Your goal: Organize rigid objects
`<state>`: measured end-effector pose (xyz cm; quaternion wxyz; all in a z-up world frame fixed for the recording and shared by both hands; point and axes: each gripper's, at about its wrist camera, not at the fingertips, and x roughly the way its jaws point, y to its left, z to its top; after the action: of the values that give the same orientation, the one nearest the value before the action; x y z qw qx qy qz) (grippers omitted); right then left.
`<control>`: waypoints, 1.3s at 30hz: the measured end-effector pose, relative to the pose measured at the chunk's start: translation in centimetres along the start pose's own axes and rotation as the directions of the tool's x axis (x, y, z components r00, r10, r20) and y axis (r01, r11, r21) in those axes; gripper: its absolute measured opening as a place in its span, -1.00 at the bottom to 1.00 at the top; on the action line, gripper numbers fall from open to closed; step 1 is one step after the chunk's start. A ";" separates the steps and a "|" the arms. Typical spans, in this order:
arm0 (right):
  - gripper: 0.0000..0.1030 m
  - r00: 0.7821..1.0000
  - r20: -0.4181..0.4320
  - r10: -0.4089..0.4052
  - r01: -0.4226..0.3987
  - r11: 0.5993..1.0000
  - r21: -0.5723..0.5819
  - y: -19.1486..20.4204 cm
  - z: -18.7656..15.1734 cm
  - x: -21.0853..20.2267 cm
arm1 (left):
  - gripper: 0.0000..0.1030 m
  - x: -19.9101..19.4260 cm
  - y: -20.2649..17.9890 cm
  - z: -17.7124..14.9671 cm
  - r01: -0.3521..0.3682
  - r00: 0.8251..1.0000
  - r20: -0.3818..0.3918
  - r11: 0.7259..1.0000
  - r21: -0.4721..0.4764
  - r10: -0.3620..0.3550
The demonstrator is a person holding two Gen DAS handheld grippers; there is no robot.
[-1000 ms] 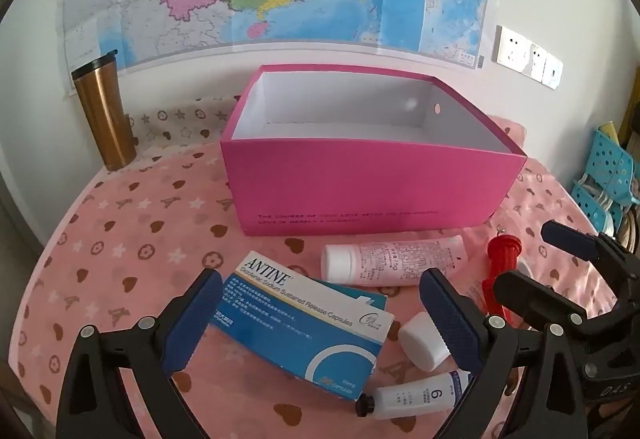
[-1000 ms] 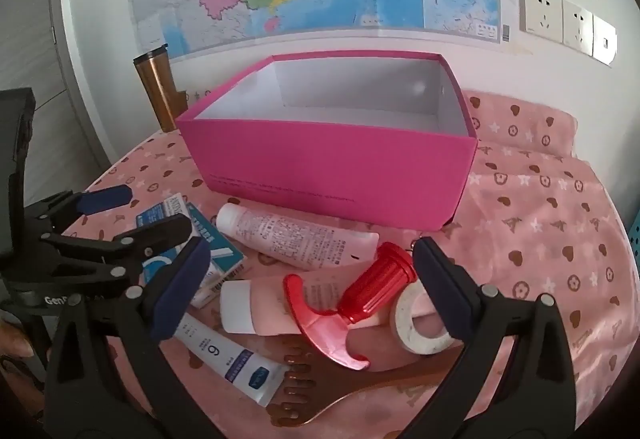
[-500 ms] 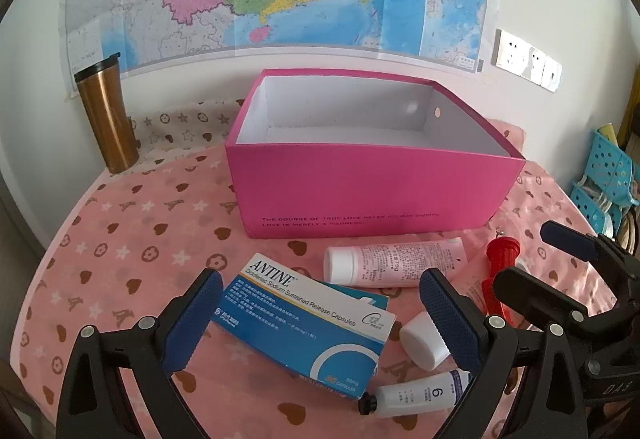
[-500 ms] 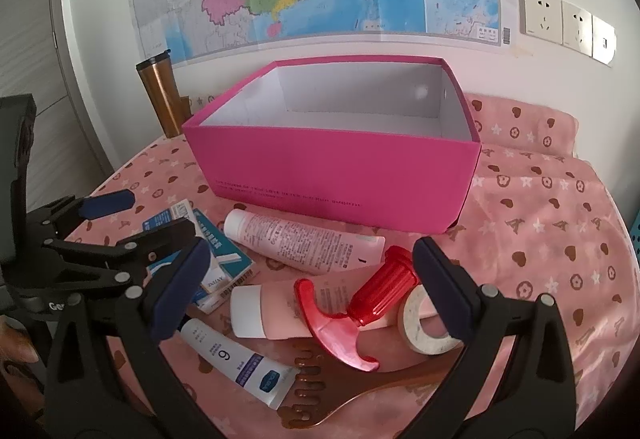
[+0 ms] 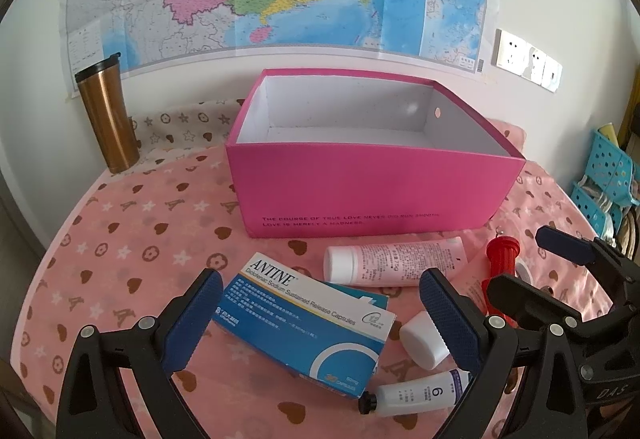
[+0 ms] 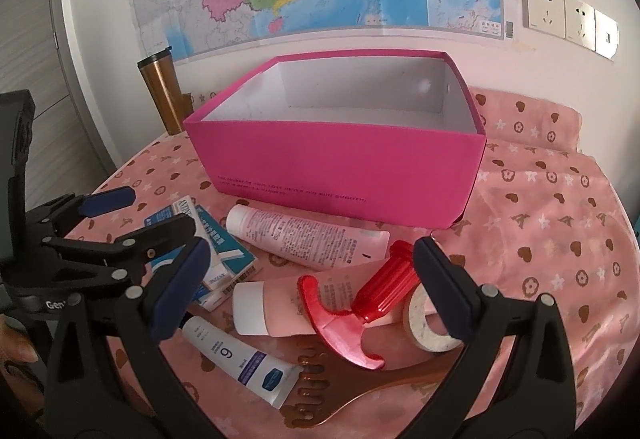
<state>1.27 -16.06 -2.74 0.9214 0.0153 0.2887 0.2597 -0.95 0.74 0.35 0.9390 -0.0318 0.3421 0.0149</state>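
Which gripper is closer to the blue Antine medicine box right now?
Left. The left gripper hangs open right over the Antine box, its fingers framing it. The right gripper is open off to the side, above the red-handled tool.

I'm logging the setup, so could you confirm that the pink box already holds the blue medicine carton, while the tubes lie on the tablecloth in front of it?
Not quite: the pink box shows only its bare white inside. The blue medicine carton lies on the tablecloth in front of it, beside the tubes. The left wrist view shows this.
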 end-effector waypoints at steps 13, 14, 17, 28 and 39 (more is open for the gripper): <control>0.97 1.000 0.001 0.009 -0.009 1.000 0.004 0.0 -0.1 0.1 | 0.95 0.0 0.0 -0.1 0.000 1.000 -0.001 1.000 0.000 0.000; 0.97 1.000 0.001 0.010 -0.010 1.000 0.005 0.0 -0.1 0.1 | 0.95 0.0 0.0 -0.1 0.002 1.000 -0.001 1.000 -0.001 -0.002; 0.97 1.000 -0.002 0.017 -0.017 1.000 0.009 0.0 -0.2 0.1 | 0.95 0.0 0.0 -0.1 0.000 1.000 -0.002 1.000 0.001 0.000; 0.97 0.999 -0.014 0.043 -0.043 0.999 0.024 -0.1 -0.4 0.2 | 0.95 -0.1 0.3 -0.1 -0.003 1.000 -0.002 1.000 0.005 0.003; 0.59 0.979 -0.105 0.174 -0.176 0.984 -0.003 1.5 -1.3 1.2 | 0.94 0.1 5.7 0.5 0.007 1.000 -0.008 1.000 -0.019 -0.007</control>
<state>0.65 -14.33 -4.19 0.8787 0.0211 0.3325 0.3420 -0.84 6.46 0.36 0.9373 -0.0417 0.3458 0.0148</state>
